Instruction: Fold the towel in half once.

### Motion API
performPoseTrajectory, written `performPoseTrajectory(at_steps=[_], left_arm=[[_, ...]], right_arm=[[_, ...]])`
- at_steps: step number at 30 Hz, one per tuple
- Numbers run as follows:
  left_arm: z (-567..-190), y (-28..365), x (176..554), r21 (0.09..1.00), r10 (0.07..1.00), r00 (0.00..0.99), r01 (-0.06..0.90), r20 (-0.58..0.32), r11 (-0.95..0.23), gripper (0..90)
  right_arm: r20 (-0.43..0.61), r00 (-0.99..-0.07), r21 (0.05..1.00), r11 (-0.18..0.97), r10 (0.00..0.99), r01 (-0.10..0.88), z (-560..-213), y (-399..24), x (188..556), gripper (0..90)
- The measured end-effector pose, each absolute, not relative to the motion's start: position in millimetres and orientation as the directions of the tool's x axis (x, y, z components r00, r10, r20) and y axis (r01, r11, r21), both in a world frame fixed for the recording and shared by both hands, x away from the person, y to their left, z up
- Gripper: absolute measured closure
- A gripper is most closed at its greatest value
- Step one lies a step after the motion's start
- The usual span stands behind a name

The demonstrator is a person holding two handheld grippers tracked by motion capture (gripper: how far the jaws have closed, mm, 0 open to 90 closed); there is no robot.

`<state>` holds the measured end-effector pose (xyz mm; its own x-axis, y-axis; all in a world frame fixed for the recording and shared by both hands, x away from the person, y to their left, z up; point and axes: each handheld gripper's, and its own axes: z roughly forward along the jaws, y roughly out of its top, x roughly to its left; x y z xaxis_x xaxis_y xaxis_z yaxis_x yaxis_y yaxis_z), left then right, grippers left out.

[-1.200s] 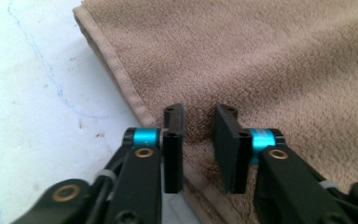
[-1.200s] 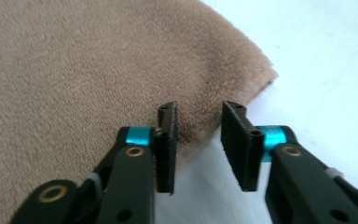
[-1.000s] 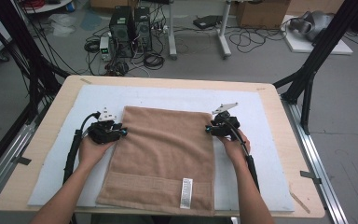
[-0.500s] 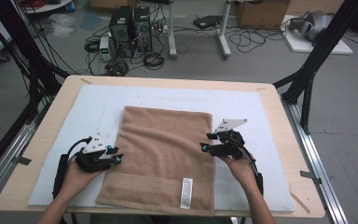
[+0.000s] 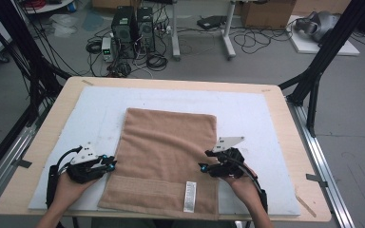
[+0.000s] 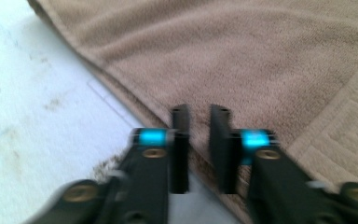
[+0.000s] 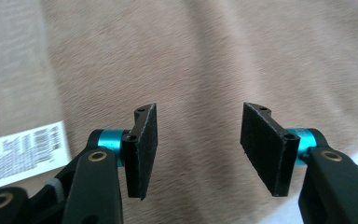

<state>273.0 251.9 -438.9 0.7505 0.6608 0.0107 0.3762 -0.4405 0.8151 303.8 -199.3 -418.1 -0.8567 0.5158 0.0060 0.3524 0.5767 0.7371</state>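
Brown terry towel [image 5: 164,159] lies flat, folded, mid-surface on the pale blue mat [image 5: 261,114], its woven border band toward you. Your left tongs [image 5: 110,165] sit at the towel's left edge just above that band; in the left gripper view [image 6: 199,135] the jaws have just been narrowing to a slim gap over the edge, not yet pinching cloth. Your right tongs [image 5: 203,167] sit at the towel's right edge; the right gripper view [image 7: 198,140] shows jaws that have just been opening, now wide and empty over the pile. Expect soft, limp, light cloth that sags and drags; take it at the thick doubled edge, both sides together. The white care label [image 5: 189,195], near the towel's lower right, carries print too small to read.
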Motion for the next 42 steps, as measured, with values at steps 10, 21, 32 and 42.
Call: performPoseTrajectory(at_steps=[10,21,32,42], left_arm=[[-435.6,249.0,233.1,0.832,0.585,0.811,0.325,-0.002,-0.449,63.6],[-451.0,250.6,203.2,0.811,0.525,0.851,0.315,-0.011,-0.493,49.9],[-452.4,251.4,198.0,0.818,0.544,0.839,0.327,-0.021,-0.473,62.6],[-450.1,257.1,194.9,0.814,0.536,0.844,0.333,-0.032,-0.476,64.8]], right_arm=[[0.003,-0.888,0.745,0.591,0.461,0.309,-418.5,-198.4,268.4,45.9],[0.041,-0.913,0.733,0.609,0.406,0.304,-430.0,-201.5,251.1,48.5],[0.054,-0.925,0.719,0.628,0.377,0.298,-442.4,-204.6,249.2,55.3],[0.068,-0.922,0.732,0.609,0.381,0.306,-441.0,-208.2,248.3,49.7]])
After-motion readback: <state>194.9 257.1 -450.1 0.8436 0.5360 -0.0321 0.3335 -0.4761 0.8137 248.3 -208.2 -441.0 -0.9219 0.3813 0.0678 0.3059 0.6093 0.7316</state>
